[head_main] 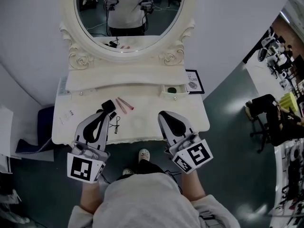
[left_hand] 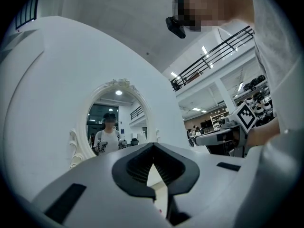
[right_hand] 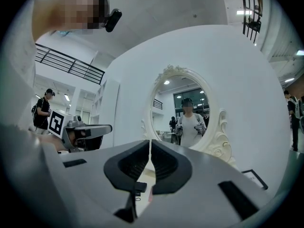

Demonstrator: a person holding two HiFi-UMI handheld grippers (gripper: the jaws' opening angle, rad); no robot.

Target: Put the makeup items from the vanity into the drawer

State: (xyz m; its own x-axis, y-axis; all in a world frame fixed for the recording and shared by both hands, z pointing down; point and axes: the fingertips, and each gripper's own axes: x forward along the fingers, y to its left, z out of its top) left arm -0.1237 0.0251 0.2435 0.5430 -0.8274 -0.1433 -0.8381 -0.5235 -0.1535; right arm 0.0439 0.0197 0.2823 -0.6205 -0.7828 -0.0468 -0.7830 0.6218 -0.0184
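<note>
Two pink makeup sticks [head_main: 124, 105] lie side by side on the white vanity top [head_main: 142, 127]. A small black case [head_main: 109, 104] lies just left of them, and a thin black item [head_main: 116, 123] sits nearer the front edge. My left gripper [head_main: 105, 114] hovers over the vanity's left front, its tips close behind the black case, jaws shut and empty [left_hand: 153, 146]. My right gripper [head_main: 162, 114] hangs over the right front, also shut with nothing in it [right_hand: 150, 142]. A small drawer [head_main: 165, 93] stands open in the raised shelf, with a dark round item [head_main: 172, 90] inside.
An oval mirror [head_main: 128, 13] in an ornate white frame rises behind the shelf. A framed card [head_main: 194, 81] leans at the shelf's right end. Papers [head_main: 66, 115] lie at the vanity's left. An office chair [head_main: 263, 113] stands on the floor to the right.
</note>
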